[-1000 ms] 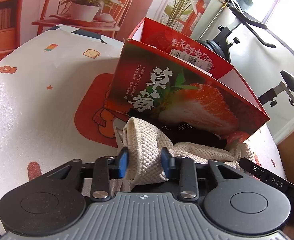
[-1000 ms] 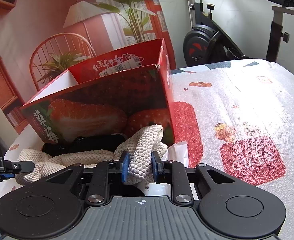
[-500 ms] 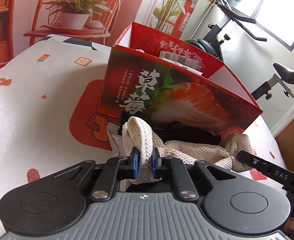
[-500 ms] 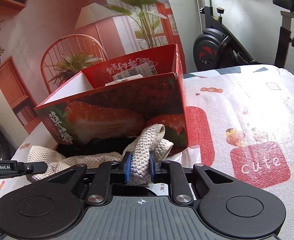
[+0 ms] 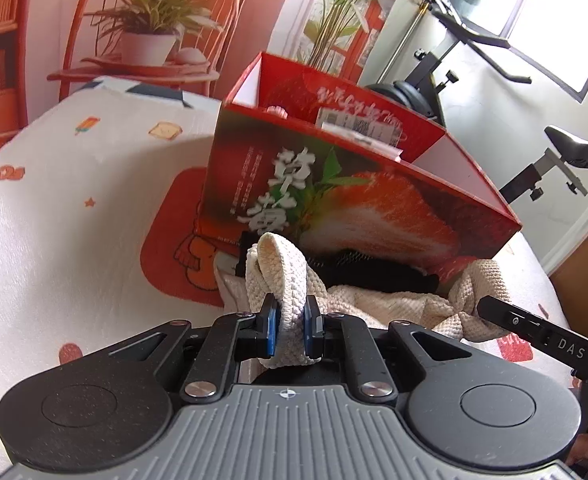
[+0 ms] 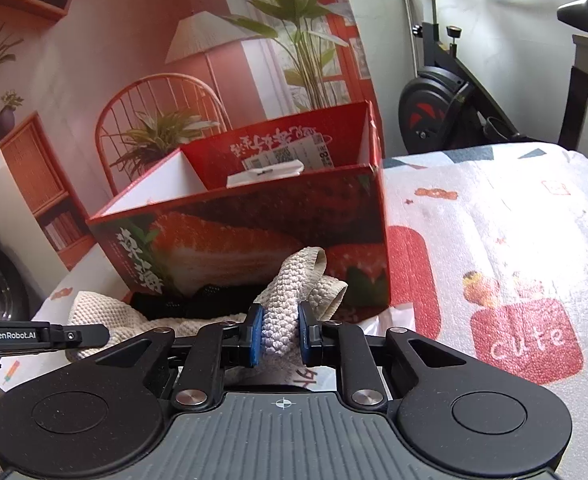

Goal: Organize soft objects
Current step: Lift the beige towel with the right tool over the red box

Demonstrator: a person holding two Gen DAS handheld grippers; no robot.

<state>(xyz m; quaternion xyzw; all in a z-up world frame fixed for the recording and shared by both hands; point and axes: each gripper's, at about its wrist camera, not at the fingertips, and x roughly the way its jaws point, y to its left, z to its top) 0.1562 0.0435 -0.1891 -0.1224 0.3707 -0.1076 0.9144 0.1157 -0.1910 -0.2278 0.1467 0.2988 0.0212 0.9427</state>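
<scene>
I hold one cream knitted cloth [image 5: 282, 276] with both grippers. My left gripper [image 5: 290, 322] is clenched on one bunched end of it, and its jaws have just been closing with the cloth between them. My right gripper [image 6: 280, 332] is clenched on the other end, with the cloth squeezed tight between the blue pads [image 6: 256, 330].

The cloth lies on the desk [image 6: 514, 240], right in front of the red strawberry box [image 5: 374, 208], at the near edge. It touches the front wall of the box. A black soft thing [image 5: 374, 276] sits between the cloth and the box, partly under the cloth.

I think the next job is to lift the cloth and put it in the box. To do it well, I should raise both ends together, so the middle does not sag and drag. I should go high enough to clear the front wall. I must not pull my grippers too far apart, or an end may slip out. The black thing might catch and come up too, so I should watch it.

The cloth looks thick, bumpy and floppy, with a woven pattern. It is folded over where I pinch it. White paper [image 6: 390, 316] pokes out beside it.
</scene>
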